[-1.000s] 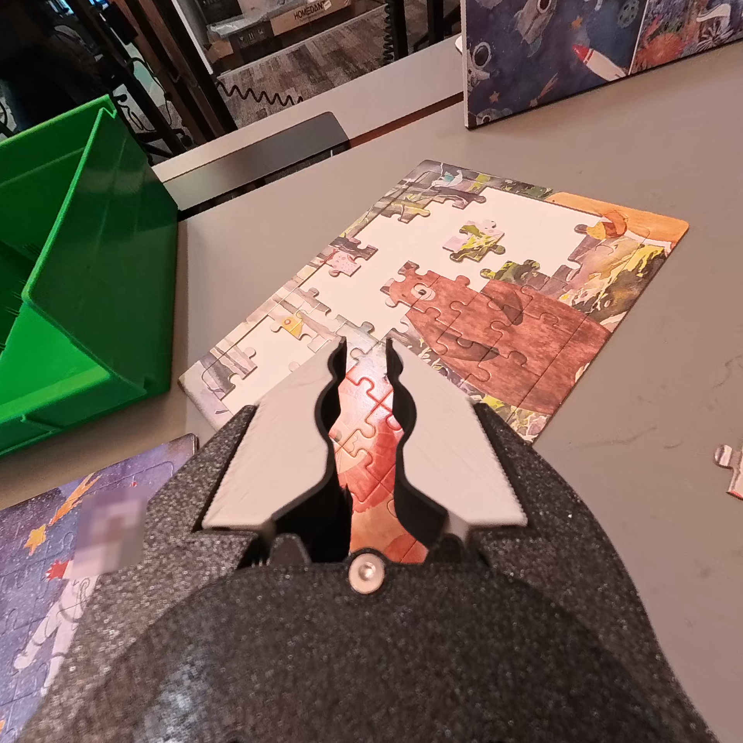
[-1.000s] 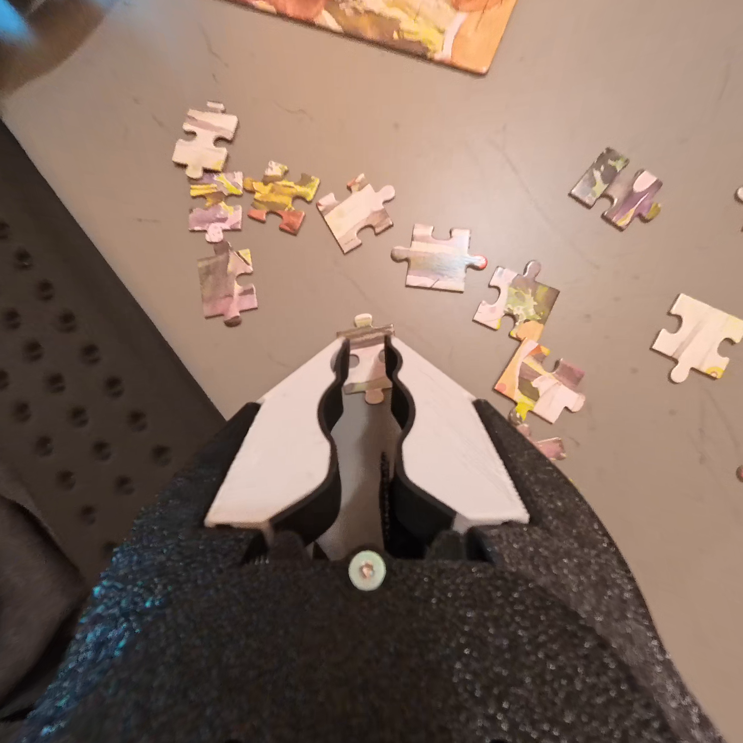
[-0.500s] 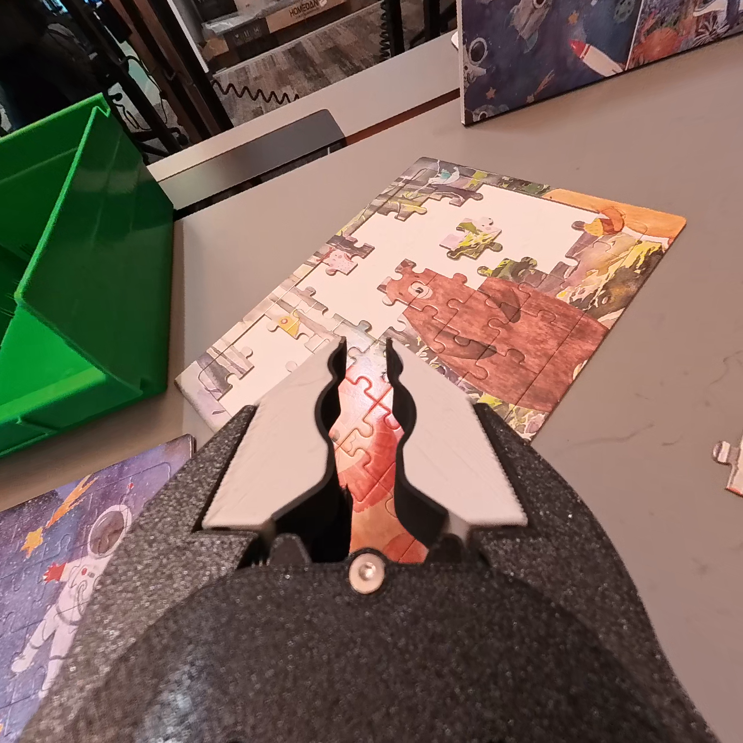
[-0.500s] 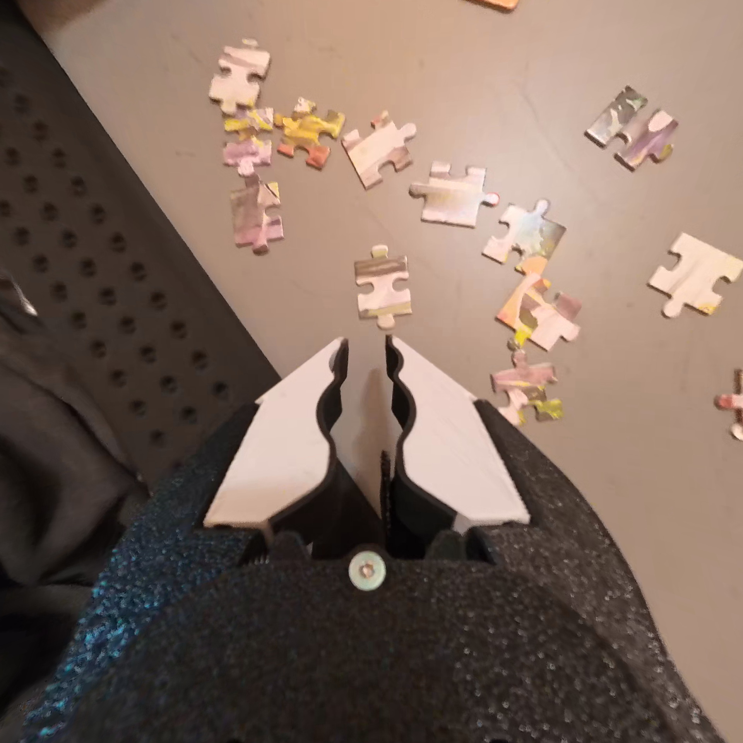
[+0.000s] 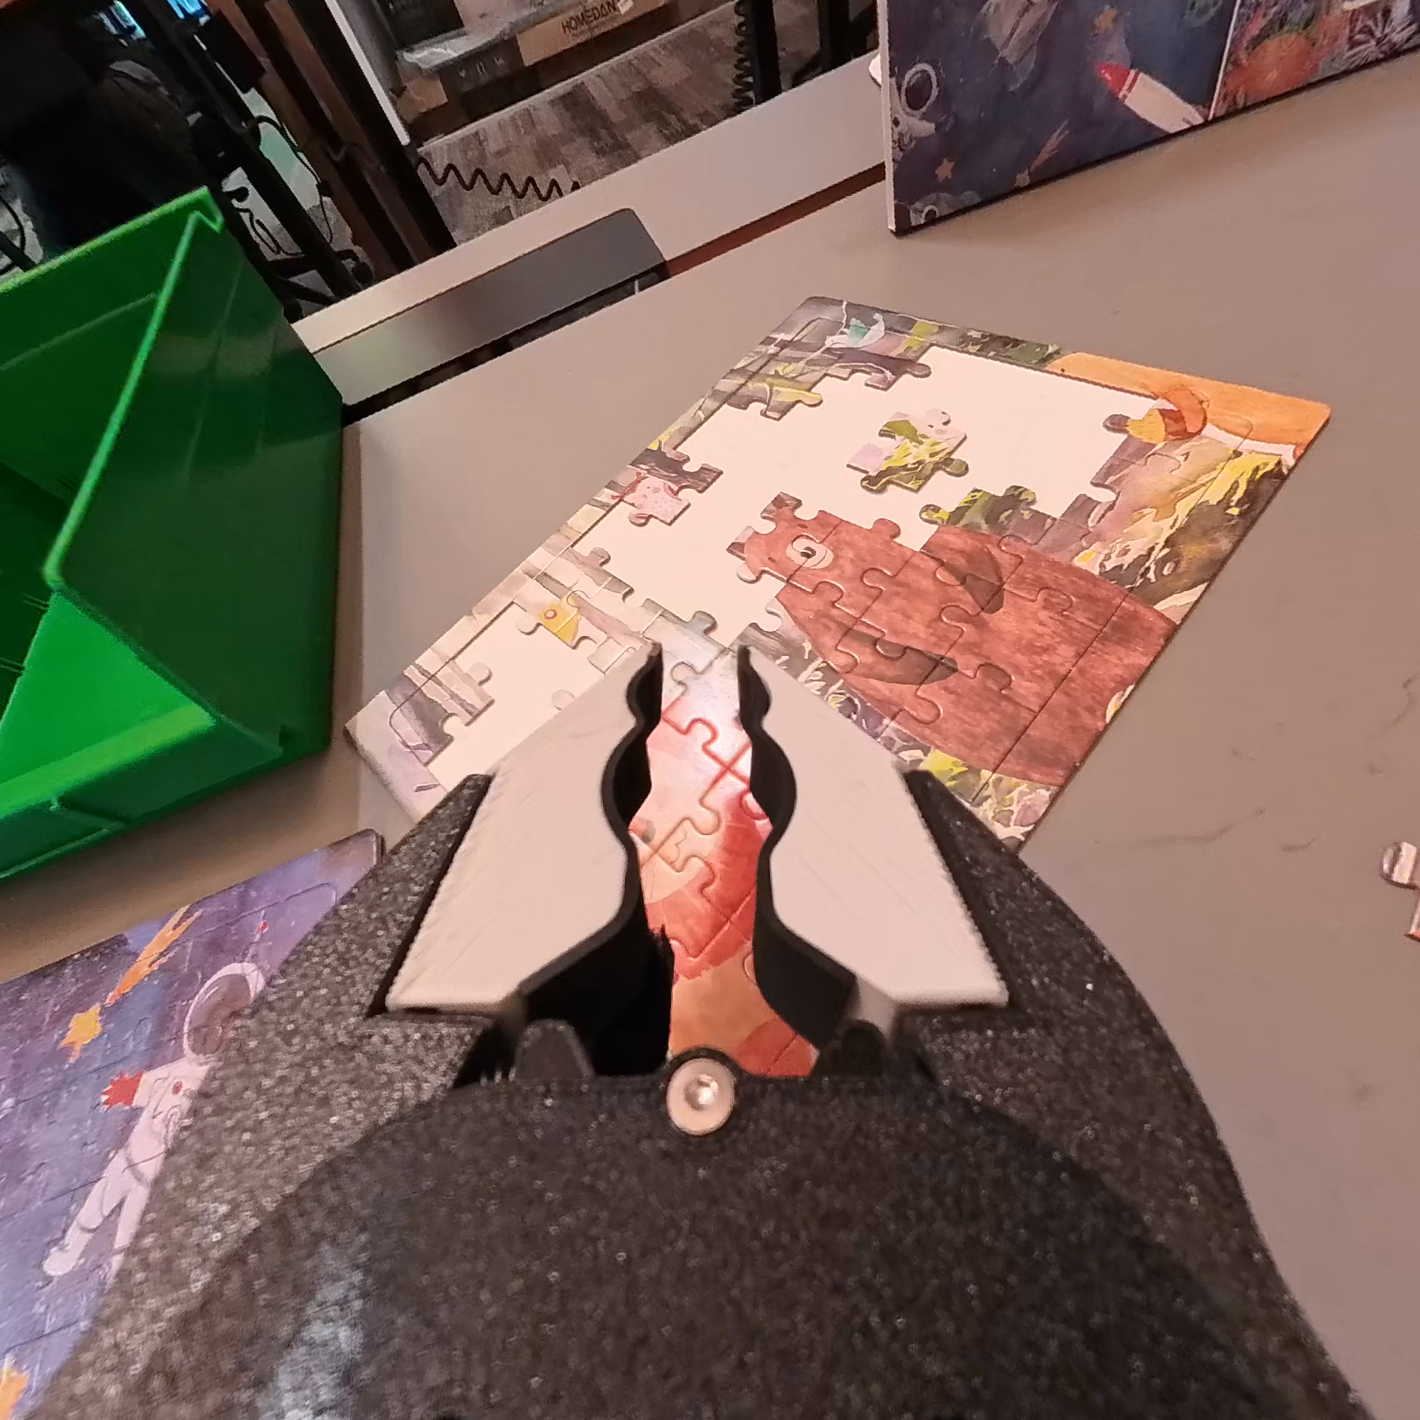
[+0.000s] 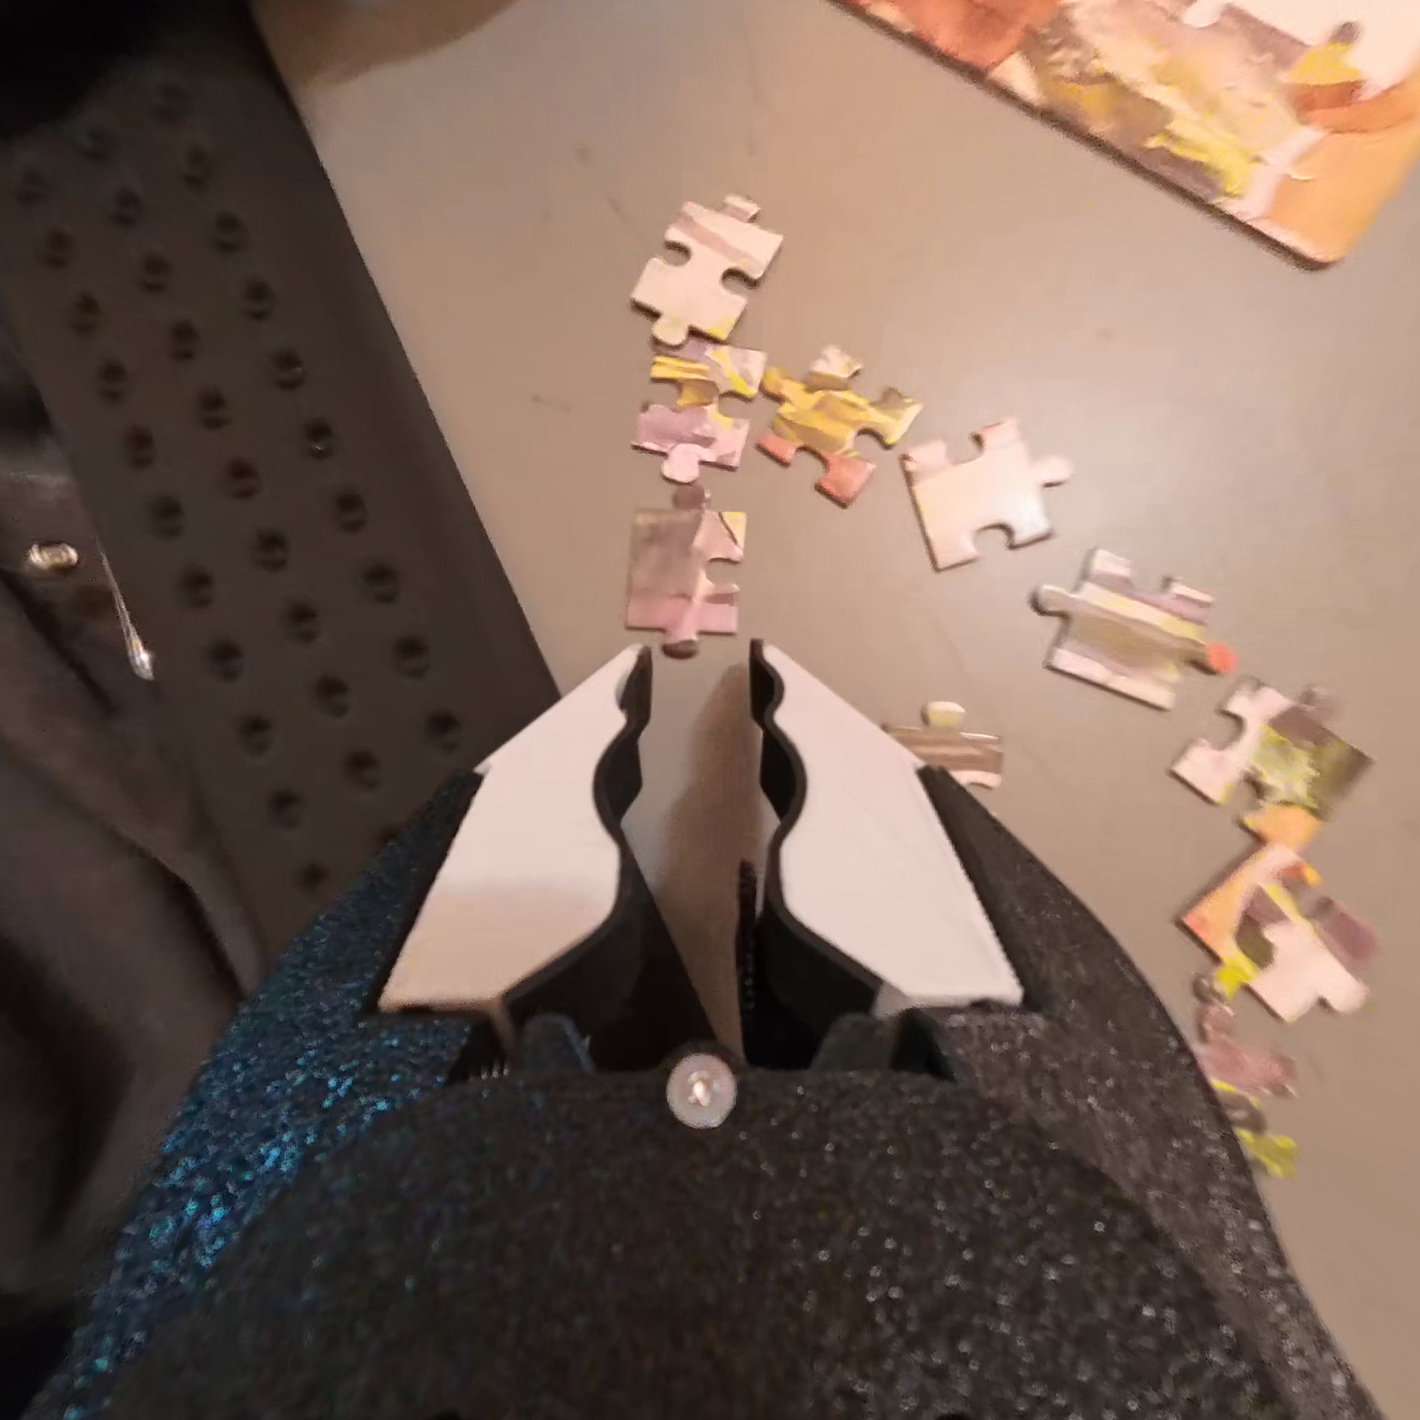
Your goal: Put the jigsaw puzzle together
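- Jigsaw puzzle point(image 5: 884, 553) lies flat on the grey table point(image 5: 1229, 730), partly filled: a brown bear and the border are in, and bare white patches show in the middle.
- Far left in the left wrist view, a green bin point(image 5: 154, 553) stands on the table, near the puzzle's left corner but apart from it; a space-themed puzzle point(image 5: 115, 1037) lies below the bin.
- Behind the table are dark racks and a coiled cable; a picture box point(image 5: 1076, 100) stands at the far right edge.
- Left gripper point(image 5: 695, 653) hovers over the puzzle's near edge, fingers apart and empty.
- In the blurred right wrist view, a perforated dark panel point(image 6: 230, 461) borders the table on the left.
- Right gripper point(image 6: 699, 649) has its fingers apart and empty, just short of a pinkish loose piece point(image 6: 684, 572).
- Other loose pieces point(image 6: 983, 492) scatter to the right, with bare table between them and the puzzle's corner.
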The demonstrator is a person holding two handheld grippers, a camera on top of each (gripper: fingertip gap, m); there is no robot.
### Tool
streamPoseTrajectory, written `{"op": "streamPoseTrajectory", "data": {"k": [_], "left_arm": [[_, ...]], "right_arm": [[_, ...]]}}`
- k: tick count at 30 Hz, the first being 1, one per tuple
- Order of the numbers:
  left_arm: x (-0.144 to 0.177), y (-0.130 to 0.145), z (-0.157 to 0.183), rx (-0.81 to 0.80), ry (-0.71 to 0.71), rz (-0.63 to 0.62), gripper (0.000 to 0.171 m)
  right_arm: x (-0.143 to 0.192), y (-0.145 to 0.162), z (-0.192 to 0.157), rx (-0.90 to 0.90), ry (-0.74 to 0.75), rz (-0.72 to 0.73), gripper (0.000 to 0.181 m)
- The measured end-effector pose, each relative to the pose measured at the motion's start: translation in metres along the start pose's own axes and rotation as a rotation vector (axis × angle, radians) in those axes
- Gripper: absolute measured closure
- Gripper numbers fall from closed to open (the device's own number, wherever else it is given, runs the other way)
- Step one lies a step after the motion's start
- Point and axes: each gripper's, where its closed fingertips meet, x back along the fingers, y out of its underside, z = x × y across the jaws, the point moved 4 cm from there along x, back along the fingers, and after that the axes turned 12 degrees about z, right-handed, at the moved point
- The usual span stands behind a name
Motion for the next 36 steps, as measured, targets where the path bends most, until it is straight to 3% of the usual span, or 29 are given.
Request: {"op": "streamPoseTrajectory", "data": {"k": [10, 22, 26, 27, 31, 36], "left_arm": [[0.0, -0.001, 0.001, 0.01, 0.007, 0.005, 0.153], [0.002, -0.001, -0.004, 0.024, -0.009, 0.011, 0.153], [0.004, 0.009, -0.033, 0.05, -0.118, -0.034, 0.155], [0.005, 0.012, -0.042, 0.081, -0.14, -0.041, 0.155], [0.011, 0.018, -0.07, 0.209, -0.193, -0.023, 0.155], [0.012, 0.02, -0.073, 0.242, -0.187, -0.017, 0.155]], "right_arm": [[-0.014, 0.001, -0.006, 0.075, 0.028, -0.041, 0.171], [-0.008, -0.004, 0.002, 0.073, 0.027, -0.032, 0.172], [0.004, -0.018, 0.006, 0.113, 0.046, -0.013, 0.173], [0.008, -0.022, 0.007, 0.132, 0.055, -0.009, 0.181], [0.017, -0.041, 0.009, 0.175, 0.066, 0.012, 0.181], [0.017, -0.027, 0.017, 0.135, 0.055, -0.063, 0.175]]}}
